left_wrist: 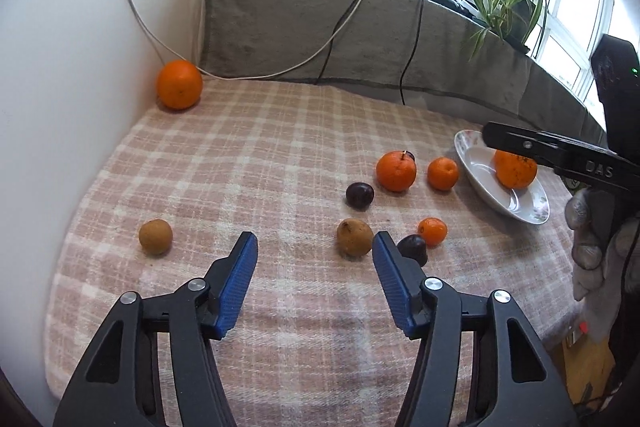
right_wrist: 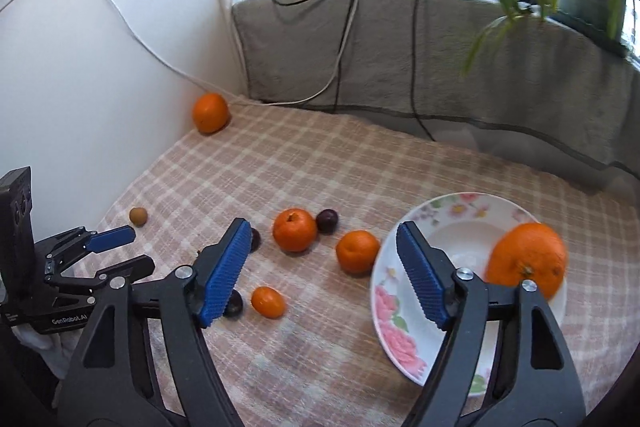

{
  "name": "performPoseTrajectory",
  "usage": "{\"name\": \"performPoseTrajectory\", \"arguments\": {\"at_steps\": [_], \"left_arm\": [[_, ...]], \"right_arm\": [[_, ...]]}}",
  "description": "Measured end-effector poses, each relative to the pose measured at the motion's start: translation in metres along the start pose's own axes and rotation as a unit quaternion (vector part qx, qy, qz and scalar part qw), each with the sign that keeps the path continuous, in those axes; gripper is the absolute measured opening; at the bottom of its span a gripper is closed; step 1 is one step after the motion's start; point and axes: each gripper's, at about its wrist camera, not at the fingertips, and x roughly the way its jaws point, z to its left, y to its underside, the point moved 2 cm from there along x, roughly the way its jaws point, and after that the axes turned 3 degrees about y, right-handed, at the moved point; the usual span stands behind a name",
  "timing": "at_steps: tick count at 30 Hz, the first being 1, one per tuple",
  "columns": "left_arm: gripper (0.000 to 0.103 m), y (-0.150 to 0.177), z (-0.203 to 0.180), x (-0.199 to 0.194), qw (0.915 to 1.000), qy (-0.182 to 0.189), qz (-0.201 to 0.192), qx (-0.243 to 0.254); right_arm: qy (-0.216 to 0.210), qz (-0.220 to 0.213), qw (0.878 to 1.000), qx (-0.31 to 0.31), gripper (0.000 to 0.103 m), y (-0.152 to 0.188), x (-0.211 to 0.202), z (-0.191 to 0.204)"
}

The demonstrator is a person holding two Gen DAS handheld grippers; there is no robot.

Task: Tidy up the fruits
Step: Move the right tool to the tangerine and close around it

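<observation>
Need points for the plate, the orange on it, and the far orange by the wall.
plate (right_wrist: 394,297), right wrist view, on its flowered left rim.
orange on plate (right_wrist: 528,259), right wrist view, on the middle of its skin.
far orange (left_wrist: 179,84), left wrist view, on the middle of its front.

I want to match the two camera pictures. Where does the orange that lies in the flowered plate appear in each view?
Left wrist view: the orange in the plate is at the right edge, partly behind the right gripper's black finger.
Right wrist view: the same orange is at the lower right, on the right side of the flowered plate.
Shared landmark: the lone orange by the white wall.
</observation>
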Motion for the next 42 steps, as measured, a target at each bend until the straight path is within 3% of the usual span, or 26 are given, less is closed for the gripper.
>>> {"name": "performPoseTrajectory", "arguments": {"at_steps": [10, 23, 36, 42], "left_arm": [[0.044, 0.007, -0.007, 0.013, 0.9995, 0.025, 0.019, 0.004], [0.042, 0.005, -0.016, 0.037, 0.9971, 0.062, 0.043, -0.014], [0.042, 0.001, -0.013, 0.056, 0.9960, 0.064, 0.057, -0.026], [0.037, 0.002, -0.013, 0.062, 0.9954, 0.064, 0.066, -0.028]], "right_arm": [[-0.032, 0.055, 0.998, -0.012, 0.049, 0.001, 0.047, 0.014], [-0.021, 0.078, 0.996, -0.025, 0.047, -0.001, 0.078, 0.023], [-0.006, 0.095, 0.994, -0.046, 0.047, 0.002, 0.095, 0.031], [0.000, 0.095, 0.994, -0.053, 0.043, 0.004, 0.096, 0.033]]}}
